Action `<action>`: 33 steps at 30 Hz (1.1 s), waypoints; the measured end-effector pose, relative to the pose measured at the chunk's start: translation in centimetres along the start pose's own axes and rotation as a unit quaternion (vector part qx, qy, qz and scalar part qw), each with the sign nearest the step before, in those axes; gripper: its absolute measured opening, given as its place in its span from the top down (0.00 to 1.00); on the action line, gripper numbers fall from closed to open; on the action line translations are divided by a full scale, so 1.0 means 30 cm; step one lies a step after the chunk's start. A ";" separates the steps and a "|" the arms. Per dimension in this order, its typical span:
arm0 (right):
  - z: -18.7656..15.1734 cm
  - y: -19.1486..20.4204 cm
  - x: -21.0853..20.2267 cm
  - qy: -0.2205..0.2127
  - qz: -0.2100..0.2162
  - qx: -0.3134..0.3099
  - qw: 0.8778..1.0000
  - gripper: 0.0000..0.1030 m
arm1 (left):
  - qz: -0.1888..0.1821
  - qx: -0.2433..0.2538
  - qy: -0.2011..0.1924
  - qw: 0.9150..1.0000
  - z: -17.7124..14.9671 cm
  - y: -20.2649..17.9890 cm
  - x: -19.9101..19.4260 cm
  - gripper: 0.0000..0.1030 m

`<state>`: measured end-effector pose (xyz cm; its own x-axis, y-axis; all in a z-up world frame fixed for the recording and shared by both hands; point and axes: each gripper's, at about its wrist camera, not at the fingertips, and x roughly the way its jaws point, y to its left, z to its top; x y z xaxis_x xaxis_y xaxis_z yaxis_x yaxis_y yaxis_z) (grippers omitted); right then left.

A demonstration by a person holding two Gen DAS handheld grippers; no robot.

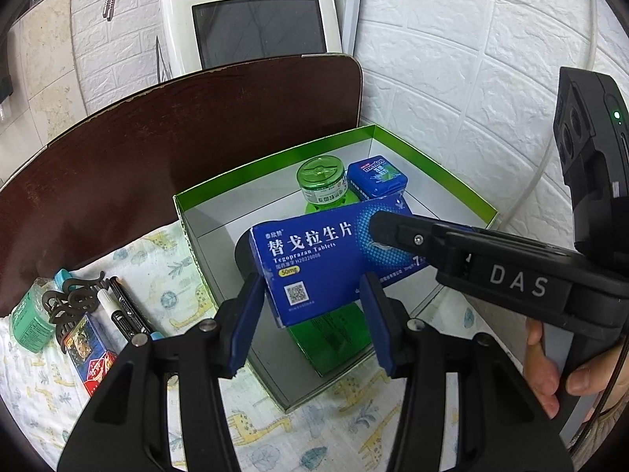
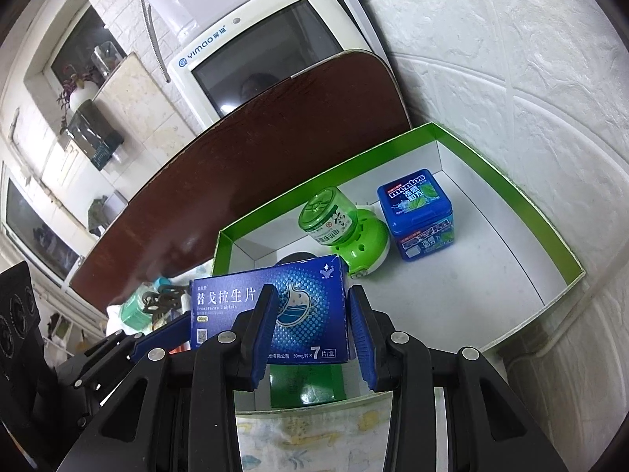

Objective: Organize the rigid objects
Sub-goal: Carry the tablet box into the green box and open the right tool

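**A:** Which hand is nearer the blue tablet box (image 1: 314, 259)?

**B:** Both are on it. The left gripper (image 1: 312, 310) comes from the near side, its fingers part open with the box's lower edge sitting between the blue pads. The right gripper (image 2: 312, 326) reaches in from the right, about as wide, and straddles the box's right half.

**A:** So who has hold of it?

**B:** I cannot tell. The box hangs in the air, so something grips it, but contact isn't clear at either pair of pads.

**A:** How does the box lie?

**B:** Its long axis runs left to right, a little tilted, printed face toward both cameras. It hangs over the near part of the green-rimmed tray (image 1: 432, 165), directly above a flat green box (image 1: 334, 338) on the tray floor.

**A:** And farther in?

**B:** A green bottle (image 1: 320, 181) and a blue Mentos tub (image 1: 375, 175) stand side by side toward the far wall, the tub on the right. My guess is that setting it down means lowering it, with the free floor to the right.
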<state>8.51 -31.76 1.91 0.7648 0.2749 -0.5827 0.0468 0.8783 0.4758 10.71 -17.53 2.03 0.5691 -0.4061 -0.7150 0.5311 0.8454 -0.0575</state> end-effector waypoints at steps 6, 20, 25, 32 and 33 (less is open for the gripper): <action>-0.003 -0.007 0.010 0.007 -0.003 0.004 1.000 0.62 | -0.005 0.000 0.008 1.000 -0.008 -0.001 0.013 0.52; -0.032 -0.015 0.021 0.015 -0.017 0.019 1.000 0.62 | -0.008 0.001 0.020 1.000 -0.056 0.011 -0.003 0.45; -0.036 -0.009 0.012 0.014 -0.016 0.024 0.999 0.62 | 0.003 -0.010 0.014 1.000 -0.071 0.042 -0.037 0.45; -0.040 0.105 0.006 0.015 0.009 -0.011 1.000 0.62 | 0.038 -0.054 -0.003 0.998 -0.104 0.175 -0.115 0.41; -0.042 0.129 0.010 0.017 0.014 -0.018 1.000 0.62 | 0.044 -0.062 -0.004 0.997 -0.111 0.202 -0.125 0.41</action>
<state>8.11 -27.80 2.75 0.7428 0.3128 -0.5919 0.0013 0.8834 0.4685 9.70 -9.73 2.03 0.6158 -0.3306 -0.7152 0.3972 0.9142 -0.0806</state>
